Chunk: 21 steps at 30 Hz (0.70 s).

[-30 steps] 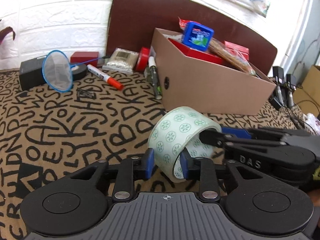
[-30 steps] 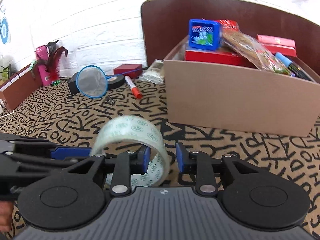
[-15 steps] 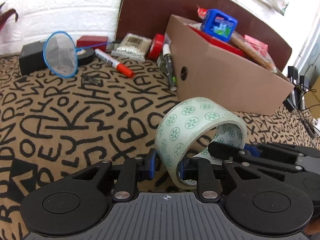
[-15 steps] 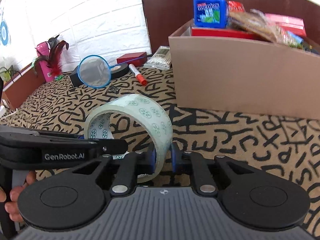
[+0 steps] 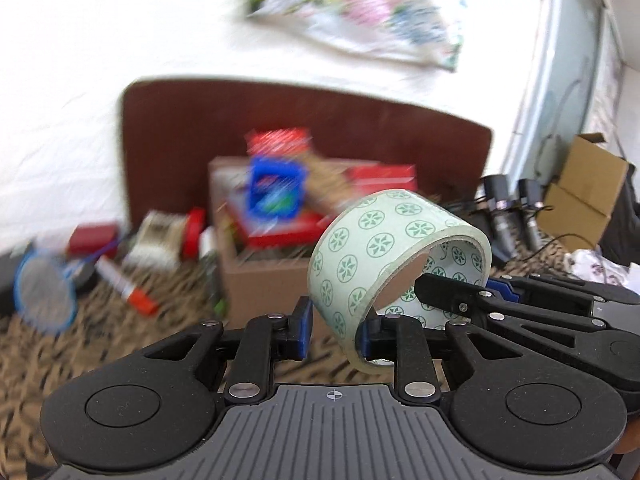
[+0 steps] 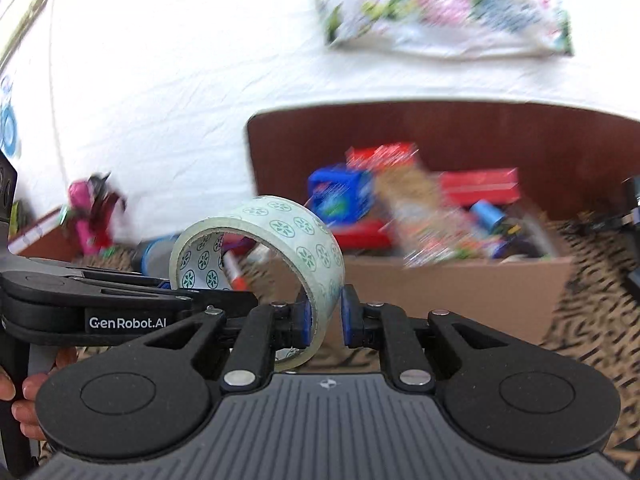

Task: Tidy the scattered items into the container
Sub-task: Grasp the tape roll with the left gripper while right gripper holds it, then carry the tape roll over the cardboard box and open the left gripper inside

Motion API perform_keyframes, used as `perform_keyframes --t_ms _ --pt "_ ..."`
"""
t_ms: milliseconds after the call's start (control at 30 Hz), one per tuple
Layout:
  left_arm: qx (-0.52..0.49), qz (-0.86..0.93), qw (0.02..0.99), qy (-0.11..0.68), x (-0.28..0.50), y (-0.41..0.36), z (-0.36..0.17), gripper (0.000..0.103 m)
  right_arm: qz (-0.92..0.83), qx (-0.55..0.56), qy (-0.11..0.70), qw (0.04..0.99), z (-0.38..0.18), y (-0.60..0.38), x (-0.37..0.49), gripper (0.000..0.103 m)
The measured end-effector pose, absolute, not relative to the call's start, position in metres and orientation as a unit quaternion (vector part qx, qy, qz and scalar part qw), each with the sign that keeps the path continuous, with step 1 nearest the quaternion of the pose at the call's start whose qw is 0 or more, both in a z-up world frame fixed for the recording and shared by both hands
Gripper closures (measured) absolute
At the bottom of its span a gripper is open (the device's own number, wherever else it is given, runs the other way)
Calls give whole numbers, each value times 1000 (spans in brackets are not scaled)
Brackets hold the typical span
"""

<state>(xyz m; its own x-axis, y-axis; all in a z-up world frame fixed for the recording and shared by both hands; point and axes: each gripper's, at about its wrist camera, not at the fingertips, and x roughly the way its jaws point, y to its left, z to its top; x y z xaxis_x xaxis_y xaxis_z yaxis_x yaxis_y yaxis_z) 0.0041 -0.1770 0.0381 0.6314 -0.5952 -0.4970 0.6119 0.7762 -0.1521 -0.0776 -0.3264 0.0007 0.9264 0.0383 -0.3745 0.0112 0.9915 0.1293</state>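
Observation:
A roll of pale green patterned tape (image 5: 384, 256) is held in the air between both grippers. My left gripper (image 5: 333, 328) has its jaws around the roll's band, with a small gap showing on the left side. My right gripper (image 6: 325, 318) is shut on the band of the same roll (image 6: 280, 236). The right gripper's fingers (image 5: 452, 292) reach in from the right in the left wrist view. The cardboard box (image 5: 264, 284) full of items stands ahead, blurred; it also shows in the right wrist view (image 6: 452, 292).
On the patterned cloth left of the box lie a red-capped marker (image 5: 128, 288), a blue net scoop (image 5: 44, 292), a red tape roll (image 5: 194, 232) and a bag (image 5: 160, 240). A brown headboard (image 5: 180, 132) stands behind. Cables and a second box (image 5: 580, 192) are at right.
Both grippers have lifted the tape roll off the cloth and carried it up, nearer the box. The right gripper closed on the band. The background is now motion-blurred.

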Motion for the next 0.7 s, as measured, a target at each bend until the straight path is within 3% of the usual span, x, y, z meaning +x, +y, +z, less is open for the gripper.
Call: perform_keyframes --t_ms 400,433,533,600,700 --pt "13 -379 882 281 63 -284 58 80 -55 103 164 979 38 -439 -54 86" --pt "18 -376 881 285 73 -291 56 65 -58 107 169 978 38 -446 -45 86" --pt "25 -356 885 301 97 -303 44 43 -59 119 202 970 29 -465 -10 81" --pt "17 -353 886 300 103 -299 36 41 -82 129 233 960 15 -477 11 64" --pt "15 -354 890 286 104 -292 31 40 -100 108 239 960 -2 -481 18 58"
